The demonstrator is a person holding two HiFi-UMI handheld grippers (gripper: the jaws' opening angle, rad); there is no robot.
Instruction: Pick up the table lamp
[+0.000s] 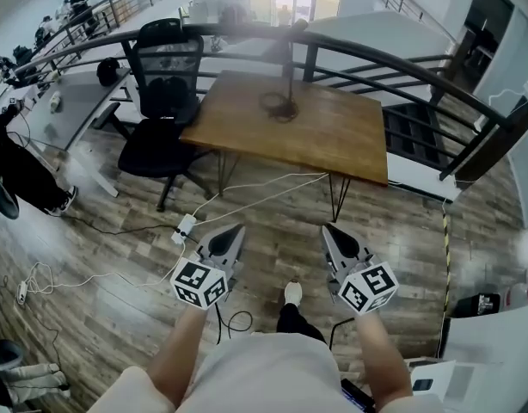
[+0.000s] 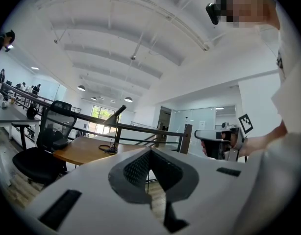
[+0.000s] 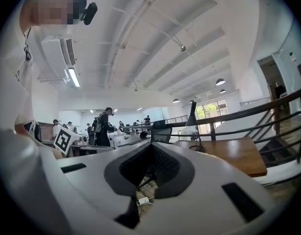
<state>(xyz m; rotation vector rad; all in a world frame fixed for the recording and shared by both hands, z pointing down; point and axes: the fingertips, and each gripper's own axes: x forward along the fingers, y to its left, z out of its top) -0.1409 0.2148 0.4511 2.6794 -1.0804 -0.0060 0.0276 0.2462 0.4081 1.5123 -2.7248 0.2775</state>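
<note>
In the head view, we hold the left gripper (image 1: pixel 234 235) and the right gripper (image 1: pixel 328 232) low in front of us, side by side over the wood floor. Both pairs of jaws are pressed together and hold nothing. The table lamp (image 1: pixel 288 76) stands on the wooden table (image 1: pixel 333 136), far ahead of both jaw tips and about in the middle between them. A black chair (image 1: pixel 161 101) sits off to the left of the left jaws.

In the left gripper view, the jaws of the left gripper (image 2: pixel 150 152) meet at their tips with nothing between them. The lamp (image 2: pixel 119 113) is well ahead and a little to the left of the tips.

In the right gripper view, the right gripper (image 3: pixel 150 148) is closed tight and empty too. The lamp (image 3: pixel 192 115) is well ahead and to the right of its tips.

We think the step now is getting to the table; the pick-up has not begun. Next we need to get close, open one pair of jaws, put them around the thin lamp pole, and squeeze before we lift.
</note>
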